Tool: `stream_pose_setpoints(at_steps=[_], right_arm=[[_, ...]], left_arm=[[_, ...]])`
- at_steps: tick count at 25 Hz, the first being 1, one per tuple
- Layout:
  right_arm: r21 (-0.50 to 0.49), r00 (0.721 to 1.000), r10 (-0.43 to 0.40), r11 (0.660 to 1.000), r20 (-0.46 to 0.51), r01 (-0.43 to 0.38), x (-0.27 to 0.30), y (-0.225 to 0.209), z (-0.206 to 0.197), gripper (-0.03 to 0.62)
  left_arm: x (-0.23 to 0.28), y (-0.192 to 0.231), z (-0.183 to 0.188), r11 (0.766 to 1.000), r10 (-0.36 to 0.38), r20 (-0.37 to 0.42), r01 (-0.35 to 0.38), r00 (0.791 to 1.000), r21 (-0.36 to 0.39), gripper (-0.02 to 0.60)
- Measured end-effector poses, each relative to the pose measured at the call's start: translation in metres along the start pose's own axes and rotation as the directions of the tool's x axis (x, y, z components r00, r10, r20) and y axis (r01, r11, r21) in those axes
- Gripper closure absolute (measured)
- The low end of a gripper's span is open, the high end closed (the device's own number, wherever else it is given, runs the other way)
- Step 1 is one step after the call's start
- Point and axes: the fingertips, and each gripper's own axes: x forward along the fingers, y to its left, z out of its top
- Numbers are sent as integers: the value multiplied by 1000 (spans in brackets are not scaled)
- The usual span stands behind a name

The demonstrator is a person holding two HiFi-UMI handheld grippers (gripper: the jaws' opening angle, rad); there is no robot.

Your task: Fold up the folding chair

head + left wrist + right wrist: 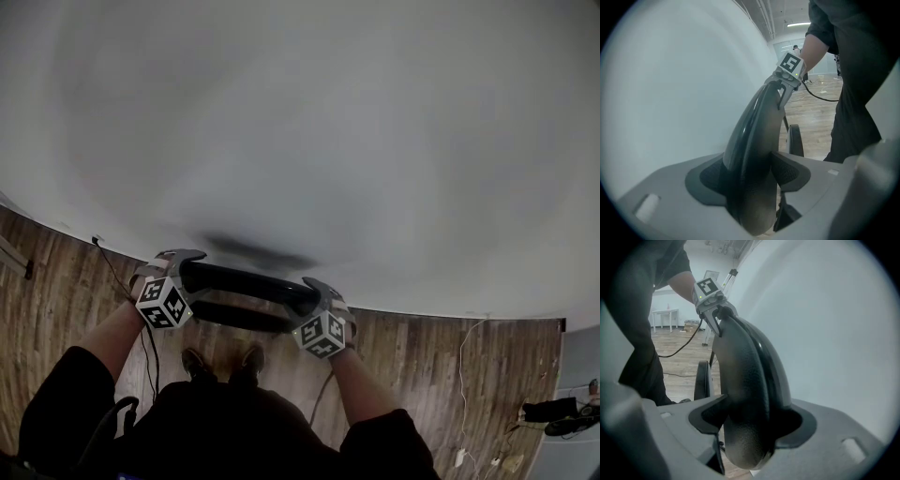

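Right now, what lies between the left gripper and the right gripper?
The black top edge of the folding chair runs from the left gripper to the right gripper; the head view shows it.

White wall point(328, 112), wooden floor point(56, 300)

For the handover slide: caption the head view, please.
Left tool and right tool straddle the chair top beside a wall.

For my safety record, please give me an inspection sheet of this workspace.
Surface: wood floor.
Job's things: black folding chair, apparently folded, close to the white wall.
Clutter: dark items at the far right.
Grippers: left gripper and right gripper, fingers apart around the chair's top rail, one at each end.
Cables: black cable at the left, white cable at the right.
Surroundings: white table farther off.
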Motion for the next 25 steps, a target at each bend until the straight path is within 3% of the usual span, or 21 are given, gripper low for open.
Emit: stream_pose_setpoints(at_steps=[12, 25], right_arm=[[13, 997, -78, 997, -13, 79, 11, -10, 7, 272], [24, 987, -159, 987, -29, 159, 26, -32, 8, 243]], left_arm=[[0, 18, -10, 994, 108, -15, -109, 994, -22, 249], [15, 41, -14, 991, 130, -30, -131, 991, -37, 236]])
